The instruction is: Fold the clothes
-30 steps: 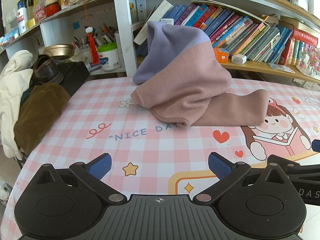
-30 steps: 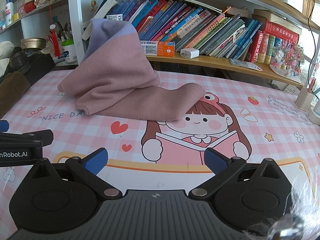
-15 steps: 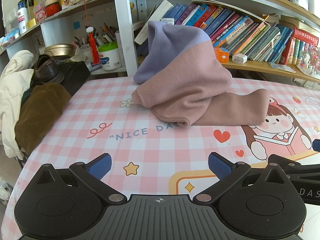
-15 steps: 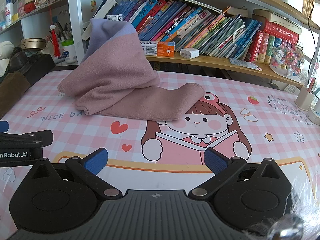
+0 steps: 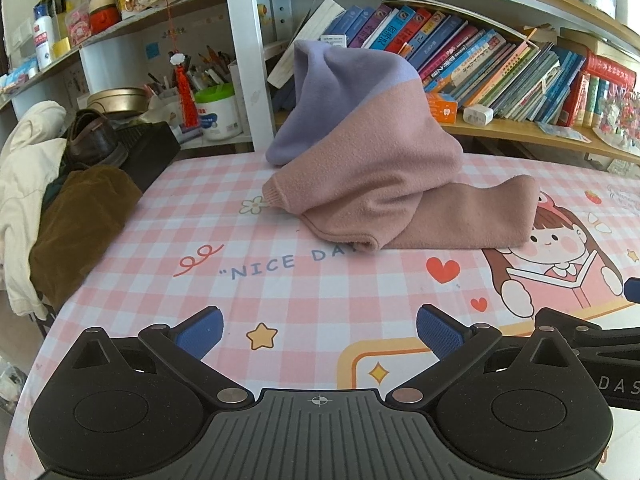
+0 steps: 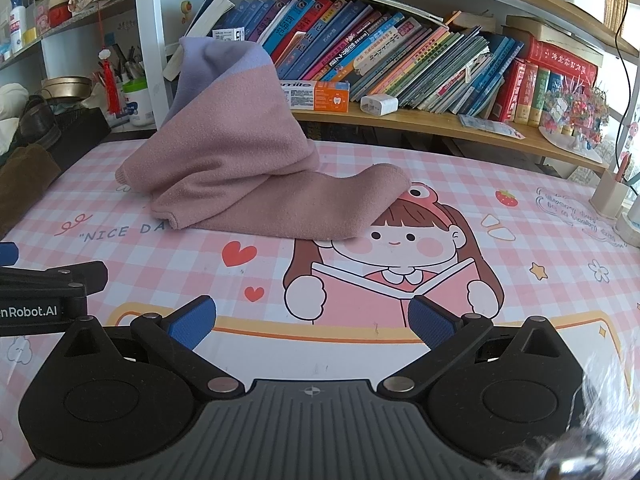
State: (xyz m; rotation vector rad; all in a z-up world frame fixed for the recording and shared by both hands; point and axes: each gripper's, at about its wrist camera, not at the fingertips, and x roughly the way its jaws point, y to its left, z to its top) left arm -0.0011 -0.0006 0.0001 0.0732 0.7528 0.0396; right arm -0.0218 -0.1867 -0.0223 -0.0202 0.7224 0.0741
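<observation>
A pink and lilac fleece garment (image 5: 376, 160) lies in a heap at the far side of the pink checked table (image 5: 280, 292), its top propped against the bookshelf. It also shows in the right wrist view (image 6: 240, 160). My left gripper (image 5: 319, 330) is open and empty above the table's near edge, well short of the garment. My right gripper (image 6: 311, 322) is open and empty, beside the left one and to its right, over the cartoon girl print (image 6: 394, 264).
A bookshelf with several books (image 6: 400, 56) stands behind the table. A pile of brown and cream clothes (image 5: 60, 216) and a shoe (image 5: 94, 136) sit off the table's left edge. A pen holder (image 6: 610, 196) stands at the far right.
</observation>
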